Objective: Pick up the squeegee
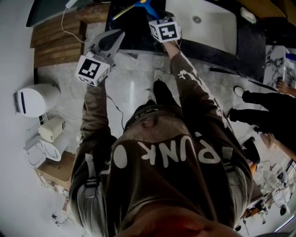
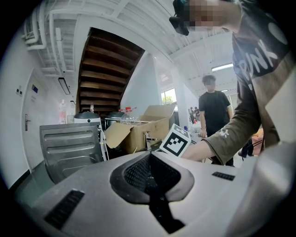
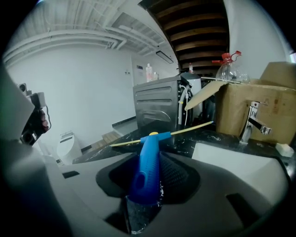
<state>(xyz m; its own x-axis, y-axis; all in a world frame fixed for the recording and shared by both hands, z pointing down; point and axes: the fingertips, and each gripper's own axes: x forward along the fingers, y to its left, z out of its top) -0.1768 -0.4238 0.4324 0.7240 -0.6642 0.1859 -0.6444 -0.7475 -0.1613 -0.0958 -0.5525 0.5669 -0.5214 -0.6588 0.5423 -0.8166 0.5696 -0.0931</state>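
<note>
Well, my right gripper (image 3: 152, 173) has its jaws pinched on the squeegee (image 3: 148, 157). The pads press on both sides of the blue handle, low down near its end. The handle runs out from the jaws and away from me. The thin yellow blade (image 3: 194, 127) crosses its far end, tilted with the right tip higher.

From the head view, that right gripper (image 1: 150, 14) is stretched forward over the dark worktop (image 1: 134, 32). It is over the stretch just left of the white sink (image 1: 208, 23). The squeegee (image 1: 143, 3) sticks out beyond it towards the worktop's back edge. I cannot tell how far the blade sits above the stone.

In the right gripper view the sink (image 3: 231, 162) lies to the right of the handle. A chrome faucet (image 3: 253, 121) stands at the sink's far side. Behind the faucet, a cardboard box (image 3: 249, 106) sits along the back of the worktop, with a clear spray bottle (image 3: 229, 67) with a red trigger on top. A ribbed steel appliance (image 3: 155, 104) stands near the far left corner.

My left gripper (image 2: 150, 173) has its jaws pressed together with nothing between them. In the head view it (image 1: 115, 38) is held in front of me, beside the right one and nearer the worktop's front edge. Its own view looks across at the marker cube (image 2: 175, 141) on my right gripper. Beyond that cube a person in black (image 2: 215, 115) stands further back.
</note>
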